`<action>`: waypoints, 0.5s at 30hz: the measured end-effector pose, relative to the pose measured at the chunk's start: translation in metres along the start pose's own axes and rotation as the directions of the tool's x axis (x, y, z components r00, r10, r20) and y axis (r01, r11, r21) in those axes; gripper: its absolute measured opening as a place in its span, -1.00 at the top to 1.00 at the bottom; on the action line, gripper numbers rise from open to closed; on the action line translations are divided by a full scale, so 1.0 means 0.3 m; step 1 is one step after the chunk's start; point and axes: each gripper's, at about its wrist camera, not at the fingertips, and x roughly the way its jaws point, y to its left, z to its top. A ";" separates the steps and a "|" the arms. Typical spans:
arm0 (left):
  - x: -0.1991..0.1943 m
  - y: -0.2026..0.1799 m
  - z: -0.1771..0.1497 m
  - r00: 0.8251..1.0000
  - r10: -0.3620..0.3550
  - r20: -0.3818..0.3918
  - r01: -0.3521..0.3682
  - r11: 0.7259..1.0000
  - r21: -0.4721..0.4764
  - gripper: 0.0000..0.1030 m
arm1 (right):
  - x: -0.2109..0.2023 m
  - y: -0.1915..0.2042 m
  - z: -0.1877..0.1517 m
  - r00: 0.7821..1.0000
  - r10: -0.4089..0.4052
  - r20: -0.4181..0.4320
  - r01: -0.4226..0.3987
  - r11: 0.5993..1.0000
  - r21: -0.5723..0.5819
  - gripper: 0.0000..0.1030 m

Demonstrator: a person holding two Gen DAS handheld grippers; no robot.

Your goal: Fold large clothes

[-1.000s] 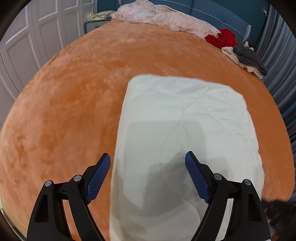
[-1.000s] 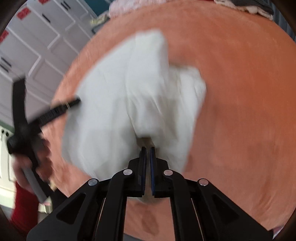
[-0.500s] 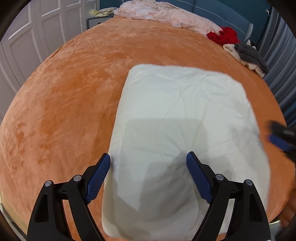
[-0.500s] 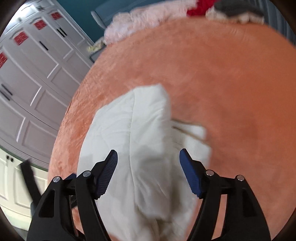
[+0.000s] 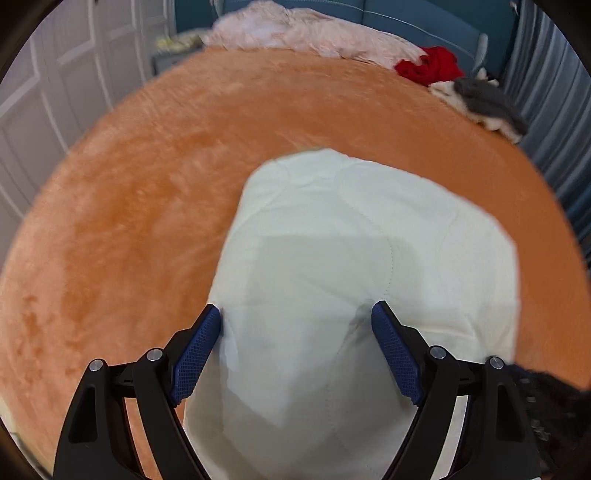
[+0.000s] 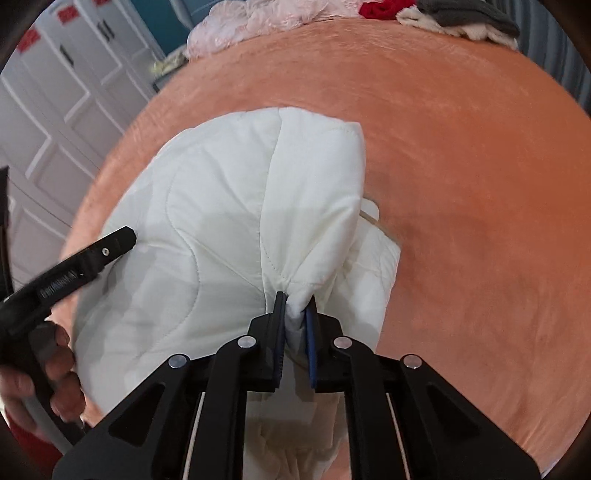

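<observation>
An orange plush bedspread (image 5: 147, 206) fills both views, with white panelled wardrobe doors (image 6: 55, 122) to its left. On the near part of it lies a white quilted garment (image 5: 351, 240), folded into a thick pad. From the left wrist view its far edge points away across the spread and its near end runs down between the gripper arms.

At the far edge of the bedspread lie a pale pink heap (image 5: 306, 33), a red garment (image 5: 430, 68) to its right, and a grey and cream pile (image 5: 484, 101) at the far right.

The left gripper (image 5: 295, 343) has its fingers spread wide over the near part of the white garment. The left blue pad (image 5: 195, 354) stands at the garment's left edge and the right pad sits over its middle; neither pad presses the cloth.

The right gripper (image 6: 295, 321) has just been closing, and its fingers now pinch a gathered bunch at the near right of the garment, the cloth puckering between the pads. A looser layer (image 6: 376, 258) sticks out to the right of that pinch.

In the right wrist view, a hand (image 6: 40, 384) at the near left holds the left gripper's handle.
</observation>
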 end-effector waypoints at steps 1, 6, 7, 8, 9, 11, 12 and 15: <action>0.009 -0.007 -0.009 1.000 0.016 0.011 -0.016 1.000 0.006 -0.58 | 0.014 0.004 -0.001 1.000 -0.020 -0.010 0.020 1.000 -0.016 0.81; 0.072 0.003 -0.031 0.999 0.044 0.023 -0.044 0.999 -0.013 -0.69 | 0.093 0.020 0.012 0.998 -0.052 -0.037 0.051 0.998 -0.035 0.78; 0.081 0.001 -0.038 0.998 0.054 0.032 -0.054 0.998 -0.011 -0.70 | 0.102 0.018 0.011 0.998 -0.057 -0.033 0.056 0.998 -0.037 0.78; 0.088 -0.002 -0.044 0.997 0.065 0.040 -0.065 0.998 -0.005 -0.71 | 0.102 0.020 0.001 0.998 -0.062 -0.029 0.061 0.997 -0.041 0.78; 0.093 -0.007 -0.051 0.995 0.079 0.054 -0.080 0.997 0.002 -0.72 | 0.109 0.021 -0.003 0.997 -0.072 -0.023 0.070 0.996 -0.048 0.78; 0.100 -0.017 -0.063 0.992 0.102 0.071 -0.103 0.995 0.012 -0.72 | 0.127 0.044 -0.012 0.997 -0.080 -0.019 0.079 0.996 -0.052 0.79; 0.102 -0.018 -0.065 0.991 0.110 0.078 -0.112 0.994 0.016 -0.72 | 0.122 0.045 -0.012 0.996 -0.082 -0.019 0.081 0.995 -0.050 0.79; 0.095 -0.015 -0.062 0.991 0.114 0.074 -0.116 0.993 0.015 -0.72 | 0.113 0.053 -0.005 0.997 -0.074 -0.027 0.073 0.997 -0.037 0.77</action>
